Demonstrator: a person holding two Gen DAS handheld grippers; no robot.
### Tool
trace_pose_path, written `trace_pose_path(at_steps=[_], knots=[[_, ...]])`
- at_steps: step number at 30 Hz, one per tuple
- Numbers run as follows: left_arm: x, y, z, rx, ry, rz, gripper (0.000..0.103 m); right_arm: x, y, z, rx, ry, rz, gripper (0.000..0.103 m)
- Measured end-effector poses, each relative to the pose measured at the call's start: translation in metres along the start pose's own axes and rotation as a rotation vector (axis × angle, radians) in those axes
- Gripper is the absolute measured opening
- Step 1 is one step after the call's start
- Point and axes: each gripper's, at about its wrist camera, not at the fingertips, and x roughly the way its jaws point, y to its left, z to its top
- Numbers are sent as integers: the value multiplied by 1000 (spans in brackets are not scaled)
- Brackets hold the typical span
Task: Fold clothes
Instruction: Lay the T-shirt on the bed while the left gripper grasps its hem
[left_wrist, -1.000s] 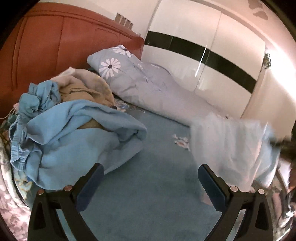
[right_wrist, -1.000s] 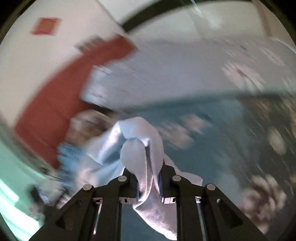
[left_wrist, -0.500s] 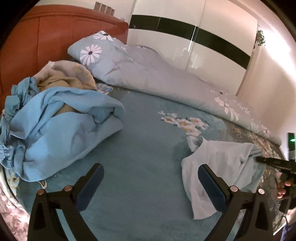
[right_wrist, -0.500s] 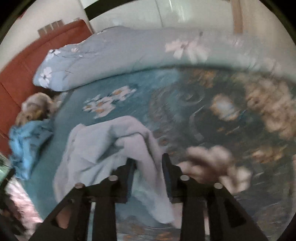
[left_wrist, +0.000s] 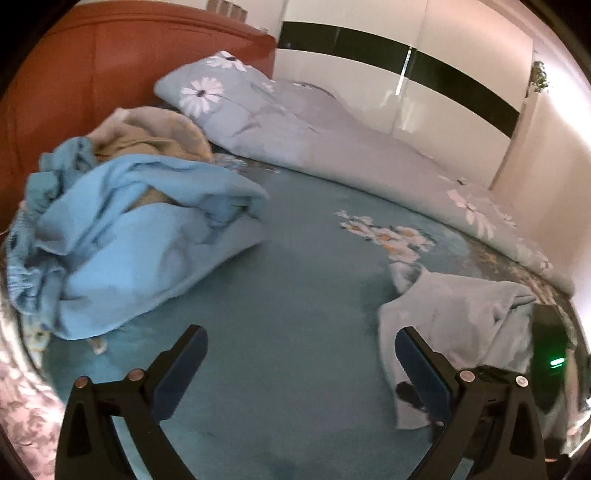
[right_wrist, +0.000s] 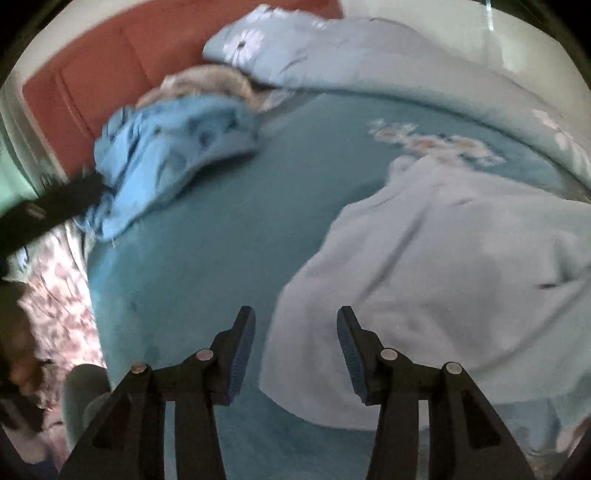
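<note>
A pale blue-grey garment (left_wrist: 458, 325) (right_wrist: 443, 273) lies crumpled on the teal bed sheet (left_wrist: 295, 302) (right_wrist: 207, 229), at the right in both views. My right gripper (right_wrist: 295, 350) is open just above the garment's near edge, with nothing between its fingers. My left gripper (left_wrist: 299, 365) is open over bare sheet, its right finger (left_wrist: 421, 365) at the garment's left edge. A pile of bright blue and beige clothes (left_wrist: 122, 225) (right_wrist: 173, 147) sits at the left near the headboard.
A grey floral duvet and pillow (left_wrist: 295, 122) (right_wrist: 369, 55) run along the far side of the bed. A red-brown headboard (left_wrist: 92, 74) stands at the left, a white wardrobe (left_wrist: 424, 74) behind. The other gripper's black body (left_wrist: 550, 362) shows at lower right.
The right gripper carried the pale garment across, set it on the sheet and opened, letting it go. The left gripper stayed open and shifted slightly.
</note>
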Motion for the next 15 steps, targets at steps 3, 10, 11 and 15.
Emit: trace_pose_path(at_steps=[3,10,11,15], knots=[[-6,14,-2,-29,-7,22,103,14,3,-3,-14,19,-75,47],[3,4,-3,-37,20,-19,103,-25,-37,-13,105,-70,23,3],[5,0,-3,-29,23,-26,103,-42,-49,-14,125,-110,17,3],[21,-27,-3,14,49,-75,103,-149,-114,-30,248,-334,-142,3]])
